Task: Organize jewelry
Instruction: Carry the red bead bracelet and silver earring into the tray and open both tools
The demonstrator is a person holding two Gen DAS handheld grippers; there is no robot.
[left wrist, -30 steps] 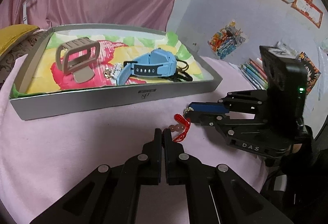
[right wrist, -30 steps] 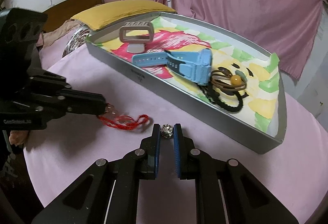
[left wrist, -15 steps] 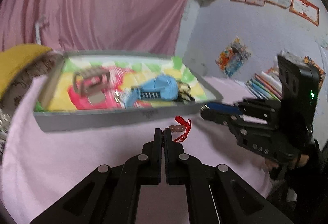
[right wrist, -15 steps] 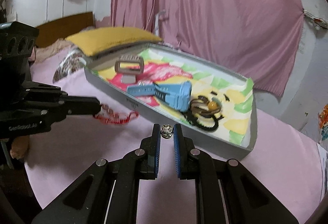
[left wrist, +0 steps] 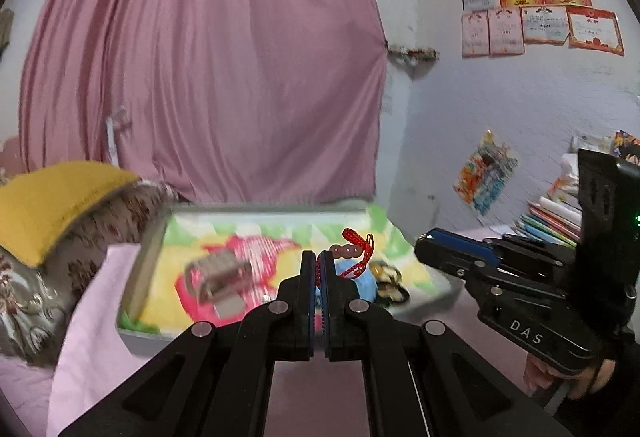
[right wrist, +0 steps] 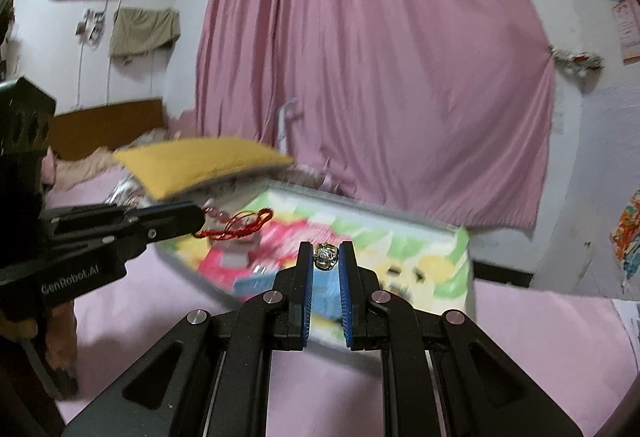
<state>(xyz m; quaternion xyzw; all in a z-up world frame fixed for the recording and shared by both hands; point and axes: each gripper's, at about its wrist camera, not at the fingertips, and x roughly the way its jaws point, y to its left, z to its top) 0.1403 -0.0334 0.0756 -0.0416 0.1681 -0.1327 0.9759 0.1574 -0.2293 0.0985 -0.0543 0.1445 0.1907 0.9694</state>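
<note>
My left gripper (left wrist: 319,257) is shut on a red cord bracelet (left wrist: 356,247) with pink beads and holds it in the air in front of the grey tray (left wrist: 140,277). It also shows in the right wrist view (right wrist: 240,225), hanging from the left gripper (right wrist: 196,219). My right gripper (right wrist: 327,253) is shut on a small silver bead (right wrist: 327,256), also lifted near the tray (right wrist: 464,261). The tray holds a beige watch (left wrist: 216,277), a blue watch (right wrist: 324,287) and dark hair ties (left wrist: 390,277).
A pink cloth (right wrist: 540,337) covers the table. A yellow pillow (left wrist: 52,205) lies left of the tray. A pink curtain (left wrist: 200,77) hangs behind. Books (left wrist: 552,217) stack at the right wall.
Both grippers have risen from the cloth with their items and tilted up, so the tray now sits lower and closer in view. The bracelet hangs free of the table.
</note>
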